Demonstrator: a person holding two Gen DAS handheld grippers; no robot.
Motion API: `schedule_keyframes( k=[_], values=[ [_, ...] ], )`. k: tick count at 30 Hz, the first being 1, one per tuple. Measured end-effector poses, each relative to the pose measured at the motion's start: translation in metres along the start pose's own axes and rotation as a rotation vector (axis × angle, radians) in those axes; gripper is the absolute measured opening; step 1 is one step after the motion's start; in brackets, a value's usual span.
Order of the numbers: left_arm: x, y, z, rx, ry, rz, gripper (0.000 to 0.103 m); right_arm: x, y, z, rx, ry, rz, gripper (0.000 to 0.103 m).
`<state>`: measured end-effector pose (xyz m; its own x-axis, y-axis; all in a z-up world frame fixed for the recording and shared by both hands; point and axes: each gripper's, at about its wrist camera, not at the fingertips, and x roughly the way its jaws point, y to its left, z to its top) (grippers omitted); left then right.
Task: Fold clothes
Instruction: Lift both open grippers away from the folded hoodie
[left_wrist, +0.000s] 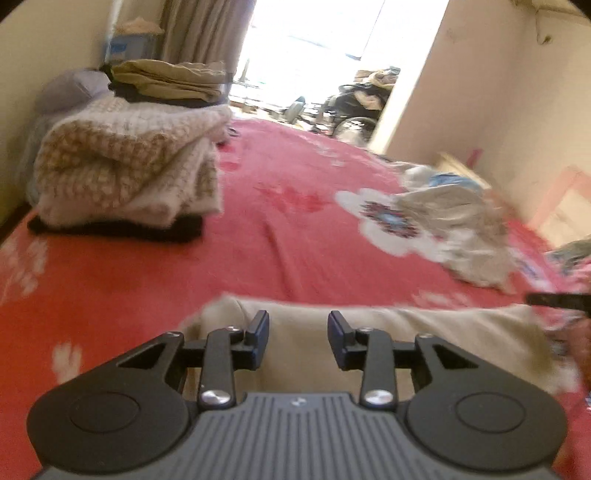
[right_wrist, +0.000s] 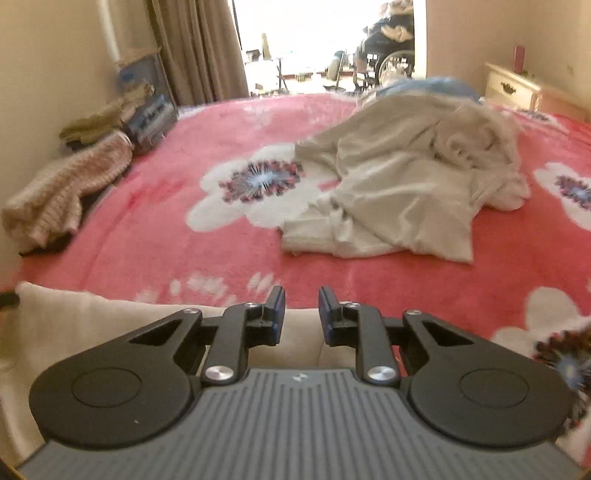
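Note:
A beige garment (left_wrist: 369, 332) lies folded in a long band on the red flowered blanket (left_wrist: 277, 258), right under both grippers. My left gripper (left_wrist: 298, 328) hovers over its left part, open, with a clear gap between the pads and nothing pinched. My right gripper (right_wrist: 301, 308) is over the same beige garment (right_wrist: 92, 325) at its right end, its jaws narrowly apart and empty. A crumpled whitish garment (right_wrist: 406, 184) lies loose farther back on the bed, also seen as the whitish garment (left_wrist: 454, 229) at the right in the left wrist view.
A stack of folded clothes (left_wrist: 129, 173) topped by a knitted cream sweater sits against the left wall. A blue box (right_wrist: 153, 114), curtain (right_wrist: 195, 48), a wheelchair (right_wrist: 391, 48) in the bright doorway and a cream bedside cabinet (right_wrist: 511, 86) lie beyond the bed.

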<state>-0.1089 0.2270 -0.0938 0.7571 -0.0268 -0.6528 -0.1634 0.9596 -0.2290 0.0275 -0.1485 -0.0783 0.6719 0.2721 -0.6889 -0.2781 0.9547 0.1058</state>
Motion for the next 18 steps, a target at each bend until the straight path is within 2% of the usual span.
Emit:
schedule_keyframes(
  k=[1,2,5,7,8,10,12,14,15,18],
  values=[
    [0.016,0.004,-0.002,0.006,0.033,0.028,0.026,0.011,-0.003,-0.010,-0.014,0.024,-0.016,0.017],
    [0.024,0.008,-0.006,0.007,0.032,0.028,0.024,0.022,-0.005,-0.019,-0.027,0.049,-0.031,0.015],
    [0.020,0.002,-0.005,0.061,0.024,0.032,0.025,0.025,-0.007,-0.027,-0.048,0.051,-0.039,0.015],
    [0.007,-0.004,0.003,0.074,0.008,0.021,0.034,0.016,-0.004,-0.018,-0.054,0.047,-0.034,0.015],
    [-0.001,-0.007,0.008,0.079,-0.026,0.004,0.042,0.010,-0.003,-0.012,-0.056,0.036,-0.027,0.015],
    [-0.006,-0.011,0.016,0.087,-0.067,0.001,0.045,-0.001,-0.001,0.000,-0.060,-0.006,0.002,0.015],
    [0.010,-0.006,0.019,0.064,-0.023,0.047,0.045,0.003,-0.001,0.005,-0.048,-0.007,0.013,0.015],
    [0.035,0.005,0.013,0.039,0.073,0.112,0.046,0.030,-0.007,-0.004,-0.056,0.067,-0.032,0.015],
    [0.037,0.009,0.012,0.029,0.084,0.118,0.048,0.043,-0.011,-0.011,-0.059,0.099,-0.050,0.014],
    [0.021,0.006,0.019,0.052,0.067,0.127,0.045,0.033,-0.019,-0.007,-0.028,0.073,-0.019,0.014]
  ],
)
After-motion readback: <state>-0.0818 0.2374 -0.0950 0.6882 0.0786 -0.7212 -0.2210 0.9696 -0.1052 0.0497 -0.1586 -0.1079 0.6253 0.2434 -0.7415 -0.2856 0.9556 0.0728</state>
